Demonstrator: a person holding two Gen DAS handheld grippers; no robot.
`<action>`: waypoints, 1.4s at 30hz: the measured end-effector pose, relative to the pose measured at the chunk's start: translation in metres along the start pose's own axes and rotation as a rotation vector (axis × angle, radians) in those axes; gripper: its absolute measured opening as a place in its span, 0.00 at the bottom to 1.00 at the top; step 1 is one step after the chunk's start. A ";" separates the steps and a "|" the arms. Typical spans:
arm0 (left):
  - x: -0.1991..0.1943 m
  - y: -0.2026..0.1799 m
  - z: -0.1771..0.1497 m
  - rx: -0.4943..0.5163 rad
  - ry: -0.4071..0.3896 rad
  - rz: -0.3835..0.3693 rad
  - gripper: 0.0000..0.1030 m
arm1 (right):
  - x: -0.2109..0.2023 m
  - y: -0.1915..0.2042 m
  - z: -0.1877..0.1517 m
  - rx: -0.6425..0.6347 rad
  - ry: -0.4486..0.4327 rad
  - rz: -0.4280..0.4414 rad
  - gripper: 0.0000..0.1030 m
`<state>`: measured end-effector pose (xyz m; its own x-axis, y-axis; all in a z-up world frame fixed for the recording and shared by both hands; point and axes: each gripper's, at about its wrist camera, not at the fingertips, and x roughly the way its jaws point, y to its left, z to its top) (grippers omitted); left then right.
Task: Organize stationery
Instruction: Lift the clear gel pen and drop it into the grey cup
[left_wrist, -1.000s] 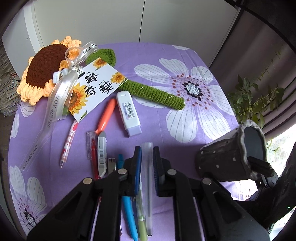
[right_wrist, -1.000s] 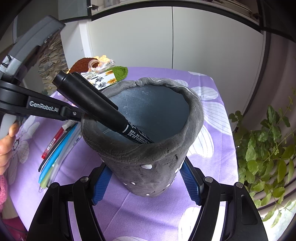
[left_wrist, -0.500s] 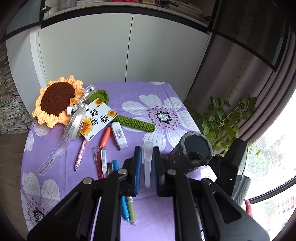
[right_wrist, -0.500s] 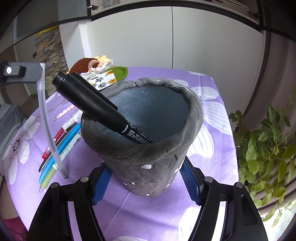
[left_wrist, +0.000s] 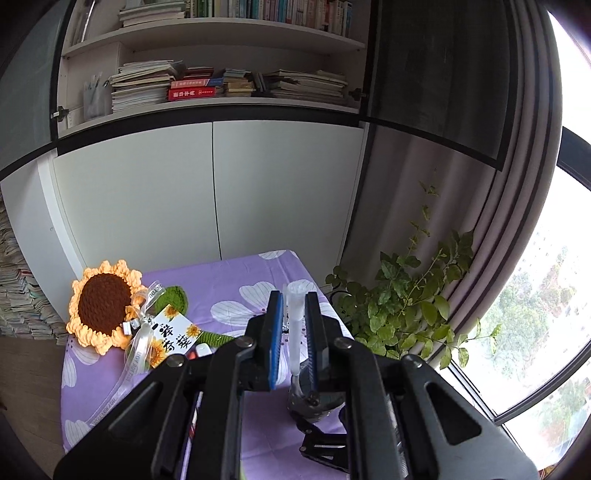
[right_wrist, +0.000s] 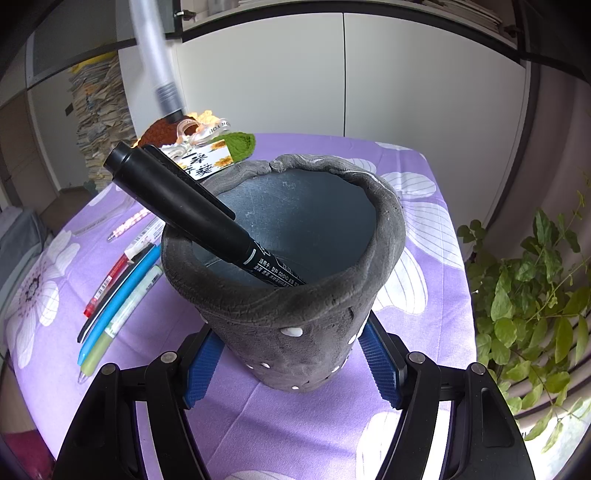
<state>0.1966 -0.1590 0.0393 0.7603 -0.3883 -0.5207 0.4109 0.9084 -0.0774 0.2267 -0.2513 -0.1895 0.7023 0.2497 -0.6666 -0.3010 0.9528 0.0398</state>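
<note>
My right gripper (right_wrist: 291, 365) squeezes the gray pot (right_wrist: 284, 280) on both sides, and a black marker (right_wrist: 192, 206) already leans inside it. My left gripper (left_wrist: 293, 325) is clamped on a clear pen (left_wrist: 294, 332), held nearly straight up and down above the pot (tip pointing down). More pens (right_wrist: 118, 291) lie on the purple cloth (right_wrist: 424, 314) past the pot's left side.

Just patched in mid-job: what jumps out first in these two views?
The grey pen holder fills the right wrist view, clamped by the right gripper, with a black marker leaning out of it. The left gripper holds a translucent pen upright above it. A crocheted sunflower lies at the table's far left.
</note>
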 end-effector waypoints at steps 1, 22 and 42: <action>0.003 -0.004 0.000 0.009 0.007 -0.005 0.10 | 0.000 0.000 0.000 0.000 0.000 0.000 0.70; 0.081 -0.001 -0.066 -0.010 0.331 -0.025 0.09 | -0.001 0.000 0.000 0.007 0.000 0.011 0.70; 0.083 0.071 -0.102 -0.192 0.428 0.062 0.21 | 0.000 -0.001 -0.001 0.022 0.007 0.028 0.70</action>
<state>0.2373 -0.1114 -0.0967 0.4883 -0.2702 -0.8298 0.2402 0.9557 -0.1698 0.2265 -0.2528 -0.1898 0.6893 0.2752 -0.6701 -0.3059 0.9491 0.0751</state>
